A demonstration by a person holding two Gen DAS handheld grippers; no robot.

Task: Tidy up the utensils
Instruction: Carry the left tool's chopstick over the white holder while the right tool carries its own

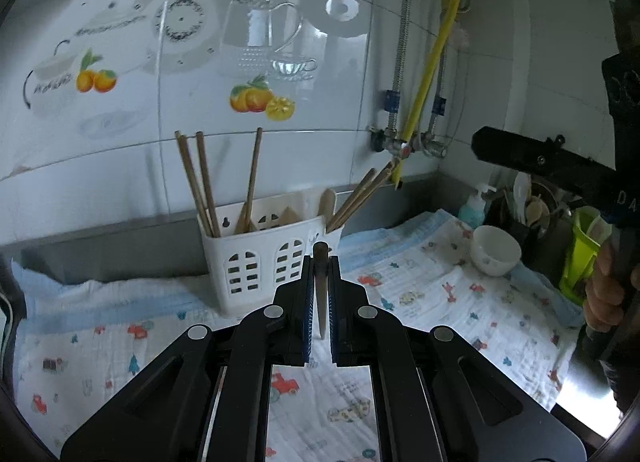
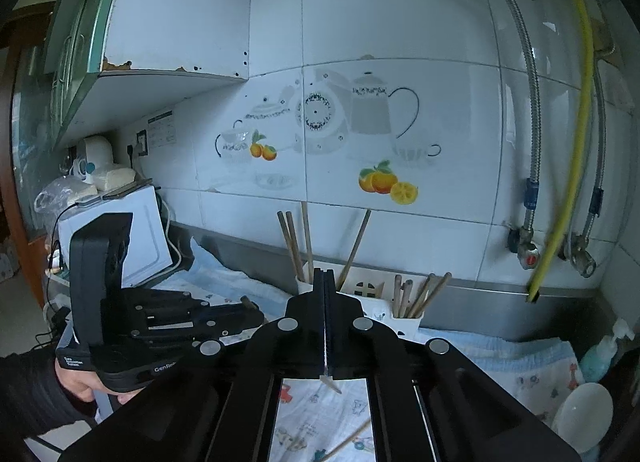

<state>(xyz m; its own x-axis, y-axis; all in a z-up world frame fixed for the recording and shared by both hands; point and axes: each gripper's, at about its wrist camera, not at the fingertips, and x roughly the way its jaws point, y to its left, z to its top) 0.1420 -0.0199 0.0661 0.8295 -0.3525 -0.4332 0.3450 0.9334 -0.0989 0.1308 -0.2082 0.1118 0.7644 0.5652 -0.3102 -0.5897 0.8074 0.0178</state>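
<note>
My left gripper (image 1: pixel 320 286) is shut on a brown chopstick (image 1: pixel 321 262) that stands upright between its blue pads. Just beyond it stands a white slotted utensil holder (image 1: pixel 256 258) with several chopsticks and wooden spoons in it. The right wrist view shows the same holder (image 2: pixel 404 322) behind my right gripper (image 2: pixel 326 286), whose jaws are pressed together. A pale pointed tip (image 2: pixel 332 384) pokes out below its pads; I cannot tell if it is clamped. One loose chopstick (image 2: pixel 348 438) lies on the cloth beneath. The left gripper (image 2: pixel 256 316) hovers at left.
A patterned cloth (image 1: pixel 440 302) covers the counter. At the right stand a white bowl (image 1: pixel 496 254), a blue soap bottle (image 1: pixel 476 206) and a green container (image 1: pixel 584 250). A white appliance (image 2: pixel 120 230) sits far left. Pipes and a yellow hose (image 2: pixel 576 150) run down the tiled wall.
</note>
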